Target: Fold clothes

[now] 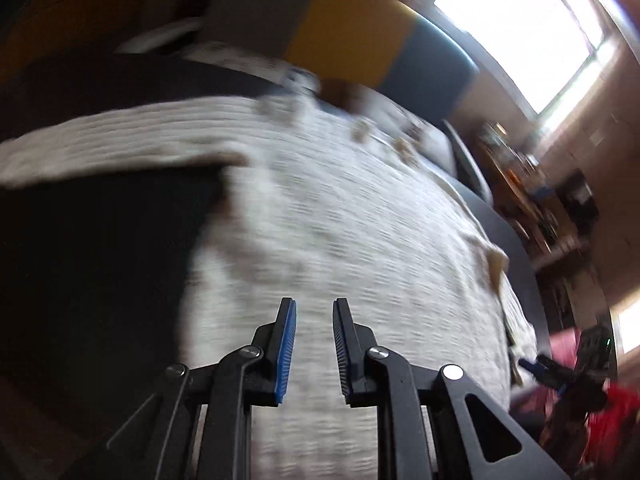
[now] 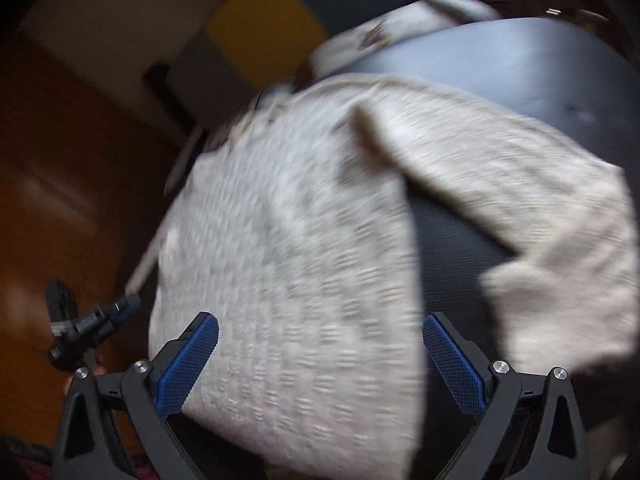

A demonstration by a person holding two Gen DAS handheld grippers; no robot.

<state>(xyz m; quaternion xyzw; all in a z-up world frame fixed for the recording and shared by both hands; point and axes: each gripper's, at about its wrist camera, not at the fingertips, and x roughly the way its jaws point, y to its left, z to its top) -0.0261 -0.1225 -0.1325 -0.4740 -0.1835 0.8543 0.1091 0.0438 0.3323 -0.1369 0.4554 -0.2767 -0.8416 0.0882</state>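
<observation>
A cream knitted sweater (image 1: 344, 216) lies spread on a dark round table (image 1: 100, 248), one sleeve (image 1: 120, 140) stretched out to the left. In the left wrist view my left gripper (image 1: 314, 308) hovers over the sweater's body, its blue pads a narrow gap apart with nothing between them. The right wrist view shows the same sweater (image 2: 288, 248) with its other sleeve (image 2: 540, 208) lying out to the right. My right gripper (image 2: 320, 332) stands wide open above the hem, holding nothing. Both views are blurred by motion.
A chair back in grey, yellow and blue (image 1: 340, 28) stands behind the table. A bright window (image 1: 532, 28) and cluttered shelves (image 1: 532, 192) are at the right. Red cloth (image 1: 612, 420) shows at lower right. The floor is brown wood (image 2: 60, 200).
</observation>
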